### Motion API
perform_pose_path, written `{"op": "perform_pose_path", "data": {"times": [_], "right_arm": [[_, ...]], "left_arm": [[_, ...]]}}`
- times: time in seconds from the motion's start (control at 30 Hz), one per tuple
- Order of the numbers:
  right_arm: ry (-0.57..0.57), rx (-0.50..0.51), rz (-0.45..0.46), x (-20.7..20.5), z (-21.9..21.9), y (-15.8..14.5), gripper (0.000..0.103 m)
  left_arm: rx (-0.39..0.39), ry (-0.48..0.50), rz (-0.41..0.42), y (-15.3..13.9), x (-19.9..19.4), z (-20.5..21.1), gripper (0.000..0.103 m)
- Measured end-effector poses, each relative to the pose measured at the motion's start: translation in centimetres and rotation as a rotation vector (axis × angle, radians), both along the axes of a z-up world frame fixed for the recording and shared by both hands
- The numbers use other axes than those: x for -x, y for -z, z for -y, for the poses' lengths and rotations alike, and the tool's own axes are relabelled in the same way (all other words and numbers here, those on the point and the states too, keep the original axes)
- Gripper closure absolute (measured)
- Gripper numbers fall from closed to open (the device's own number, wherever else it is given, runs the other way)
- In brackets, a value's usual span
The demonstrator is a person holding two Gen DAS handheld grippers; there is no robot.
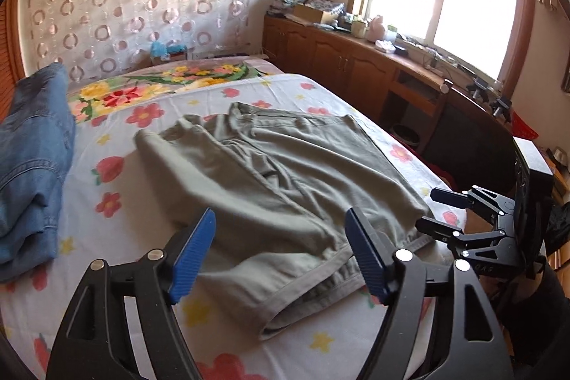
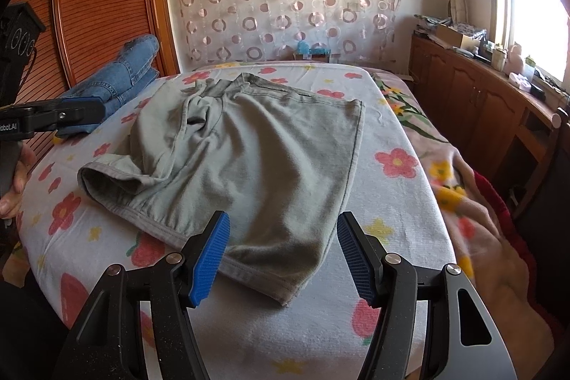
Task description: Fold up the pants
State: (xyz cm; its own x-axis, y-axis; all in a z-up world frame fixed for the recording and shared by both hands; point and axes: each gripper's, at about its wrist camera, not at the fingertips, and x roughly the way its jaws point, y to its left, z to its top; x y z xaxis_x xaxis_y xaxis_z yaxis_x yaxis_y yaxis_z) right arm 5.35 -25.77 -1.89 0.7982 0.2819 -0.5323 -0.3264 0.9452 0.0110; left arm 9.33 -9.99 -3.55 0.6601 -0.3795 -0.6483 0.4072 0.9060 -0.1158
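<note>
From the left wrist, the grey pants [image 1: 285, 173] lie on the flowered bed sheet [image 1: 117, 187], partly folded and rumpled, with a hemmed edge nearest the camera; the left gripper [image 1: 281, 251] hovers just above that near hem, its jaws spread wide and holding nothing; the right gripper [image 1: 445, 212] shows at the right edge, jaws parted and empty, close to the garment's right corner; a pile of blue jeans [image 1: 32, 166] sits apart on the left. From the right wrist, the pants [image 2: 249, 159] lie across the middle of the bed [image 2: 320, 326], one leg opening bunched at the left; the right gripper [image 2: 281, 255] is poised low over the near corner, jaws wide; the left gripper [image 2: 67, 116] reaches in from the left. The fold looks midway; the next move probably calls for both sets of jaws to pinch the near hem and carry it over evenly.
</note>
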Motion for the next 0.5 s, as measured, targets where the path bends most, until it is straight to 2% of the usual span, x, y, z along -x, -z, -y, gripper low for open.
{"op": "perform_pose_path", "data": {"times": [0.07, 0.17, 0.23, 0.5], "right_arm": [[-0.006, -0.002, 0.001, -0.1, -0.1, -0.1, 0.039], [-0.027, -0.006, 0.004, -0.3, -0.7, -0.4, 0.049], [-0.043, -0.011, 0.005, -0.5, -1.0, -0.6, 0.055], [-0.141, -0.041, -0.001, -1.5, -3.0, -1.1, 0.068]], "left_arm": [[-0.033, -0.022, 0.002, 0.6, 0.4, -0.6, 0.027], [-0.069, -0.043, -0.03, 2.2, 0.3, -1.3, 0.027], [-0.077, -0.056, -0.058, 3.2, 0.2, -1.7, 0.027], [-0.1, -0.075, -0.126, 6.4, 0.9, -2.4, 0.027]]}}
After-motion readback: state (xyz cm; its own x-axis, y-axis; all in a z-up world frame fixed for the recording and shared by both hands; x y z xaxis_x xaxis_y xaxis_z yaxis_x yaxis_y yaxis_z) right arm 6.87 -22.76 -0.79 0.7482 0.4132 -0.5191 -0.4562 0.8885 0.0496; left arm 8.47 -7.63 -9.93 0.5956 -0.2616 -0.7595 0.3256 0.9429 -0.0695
